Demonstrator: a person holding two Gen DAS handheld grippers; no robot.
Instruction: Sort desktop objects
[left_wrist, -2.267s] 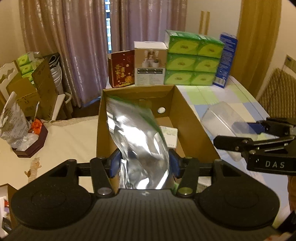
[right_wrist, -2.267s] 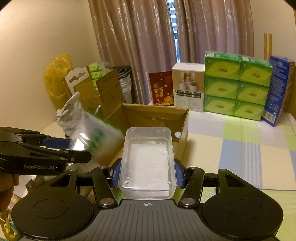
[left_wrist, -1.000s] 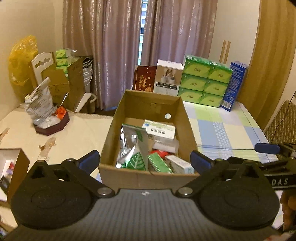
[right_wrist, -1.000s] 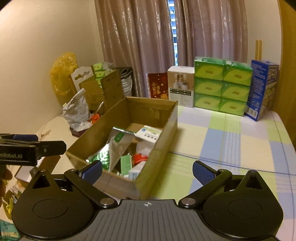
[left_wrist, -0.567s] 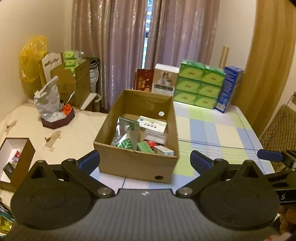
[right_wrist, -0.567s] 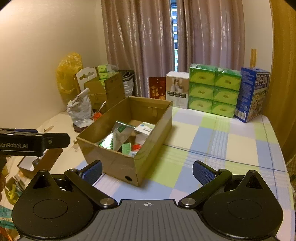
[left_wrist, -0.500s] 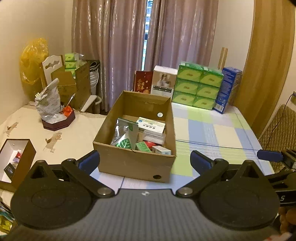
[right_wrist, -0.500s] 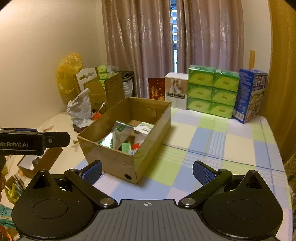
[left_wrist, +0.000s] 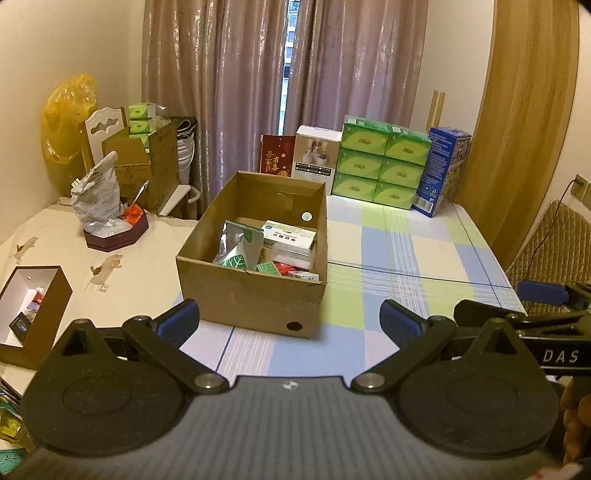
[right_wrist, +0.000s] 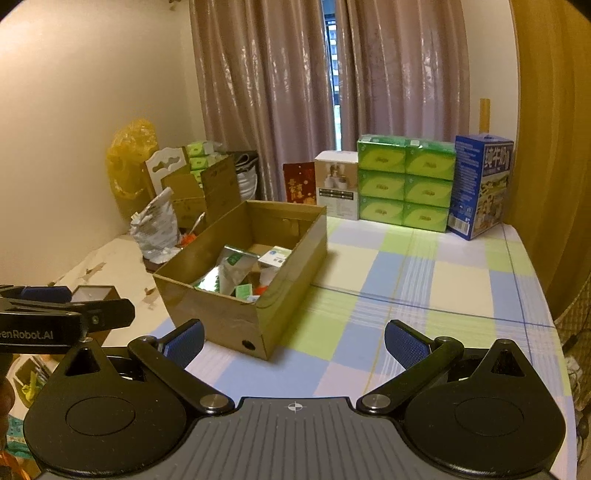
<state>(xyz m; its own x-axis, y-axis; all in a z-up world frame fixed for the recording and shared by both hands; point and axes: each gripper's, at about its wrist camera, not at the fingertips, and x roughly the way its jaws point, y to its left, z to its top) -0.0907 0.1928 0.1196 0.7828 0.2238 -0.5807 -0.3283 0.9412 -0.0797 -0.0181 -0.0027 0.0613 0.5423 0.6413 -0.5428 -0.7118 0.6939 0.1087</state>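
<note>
Bare checked tablecloth (right_wrist: 424, 295) right of the cardboard box (right_wrist: 236, 314); stacked cartons (right_wrist: 404, 184) behind

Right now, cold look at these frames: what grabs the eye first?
The open cardboard box in the middle of the checked tablecloth, holding a silver pouch and small packets. Behind it, the bright green tissue packs stacked by the curtain. Both tongs, left and right, are open and empty.

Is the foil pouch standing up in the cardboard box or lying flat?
Propped up, tilted: the foil pouch leans among the packets inside the cardboard box, its top edge near rim height.
</note>
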